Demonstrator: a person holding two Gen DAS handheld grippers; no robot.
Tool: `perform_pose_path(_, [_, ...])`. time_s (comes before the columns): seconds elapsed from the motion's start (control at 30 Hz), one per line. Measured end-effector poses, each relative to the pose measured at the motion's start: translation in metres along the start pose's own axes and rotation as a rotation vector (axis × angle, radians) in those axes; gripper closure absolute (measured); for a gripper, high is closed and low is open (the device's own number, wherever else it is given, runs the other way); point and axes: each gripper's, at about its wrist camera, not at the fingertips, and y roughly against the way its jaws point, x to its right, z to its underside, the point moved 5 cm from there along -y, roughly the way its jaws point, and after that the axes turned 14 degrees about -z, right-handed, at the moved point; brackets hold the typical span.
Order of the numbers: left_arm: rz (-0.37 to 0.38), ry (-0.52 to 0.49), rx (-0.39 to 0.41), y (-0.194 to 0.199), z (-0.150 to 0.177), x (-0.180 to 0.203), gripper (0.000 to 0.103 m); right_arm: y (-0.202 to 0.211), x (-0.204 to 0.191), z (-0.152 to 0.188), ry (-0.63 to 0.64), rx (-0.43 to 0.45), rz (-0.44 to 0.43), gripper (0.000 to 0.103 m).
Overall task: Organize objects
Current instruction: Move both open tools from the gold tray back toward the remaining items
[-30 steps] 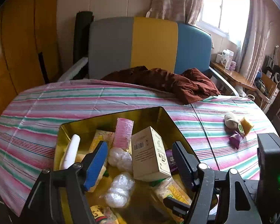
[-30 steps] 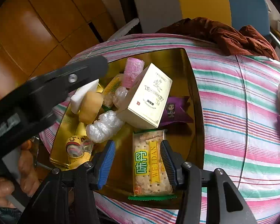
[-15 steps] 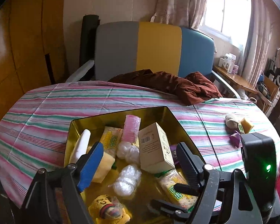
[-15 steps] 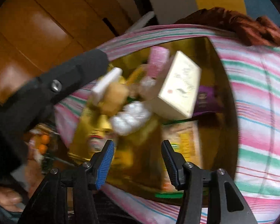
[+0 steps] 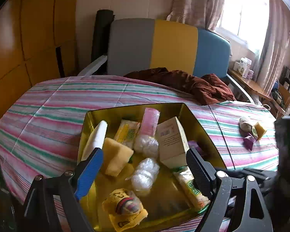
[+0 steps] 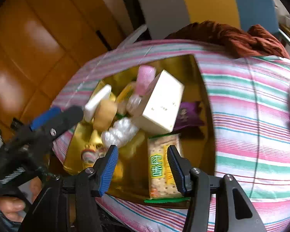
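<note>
Hovering over the gold tray [image 5: 201, 129], your left gripper [image 5: 145, 169] has just been opening wide w/ nothing between; right gripper [image 6: 143, 165] narrower, empty. Loose bits [image 5: 250, 133] lie right of tray: approach low, square up.

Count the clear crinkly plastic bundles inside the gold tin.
2. One clear bundle lies mid-tin, between the pink roll and the cream box. The other lies nearer the camera, beside the yellow sponge. Others may be hidden underneath.
</note>
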Motion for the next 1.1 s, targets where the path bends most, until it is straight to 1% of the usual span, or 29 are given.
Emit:
perform_pose_path(0.03, [-0.001,0.004,-0.002,0.0,0.001,-0.002,0.015,0.007,0.004,-0.001,-0.014,0.021,0.005,0.046])
perform_pose_path(0.07, [-0.001,0.008,-0.003,0.0,0.002,-0.004,0.015,0.012,0.009,-0.003,-0.027,0.037,0.016,0.04])
perform_pose_path(0.1, [-0.002,0.012,-0.006,0.0,0.003,-0.005,0.015,0.018,0.014,-0.005,-0.039,0.051,0.028,0.039])
perform_pose_path(0.17, [-0.001,0.014,-0.01,0.0,0.005,-0.006,0.015,0.03,0.027,-0.006,-0.067,0.068,0.058,0.039])
perform_pose_path(0.3, [0.015,-0.003,-0.016,0.001,0.008,0.002,0.015,0.039,0.059,-0.009,-0.13,0.085,0.125,0.039])
perform_pose_path(0.47, [0.048,-0.054,-0.019,0.003,0.009,0.022,0.015,0.062,0.102,-0.003,-0.236,0.108,0.197,0.039])
perform_pose_path(0.53, [0.063,-0.076,-0.025,0.003,0.011,0.032,0.015,0.075,0.121,0.002,-0.283,0.119,0.226,0.039])
perform_pose_path(0.57, [0.067,-0.081,-0.026,0.003,0.011,0.035,0.015,0.074,0.127,0.001,-0.297,0.122,0.236,0.039])
perform_pose_path(0.7, [0.088,-0.122,-0.025,0.005,0.01,0.053,0.015,0.107,0.159,0.014,-0.382,0.147,0.285,0.039])
perform_pose_path(0.83, [0.122,-0.168,-0.018,0.007,0.006,0.078,0.015,0.133,0.185,0.018,-0.439,0.178,0.319,0.039])
perform_pose_path(1.1, [0.196,-0.272,0.004,0.015,-0.003,0.139,0.015,0.173,0.224,0.015,-0.492,0.239,0.383,0.039])
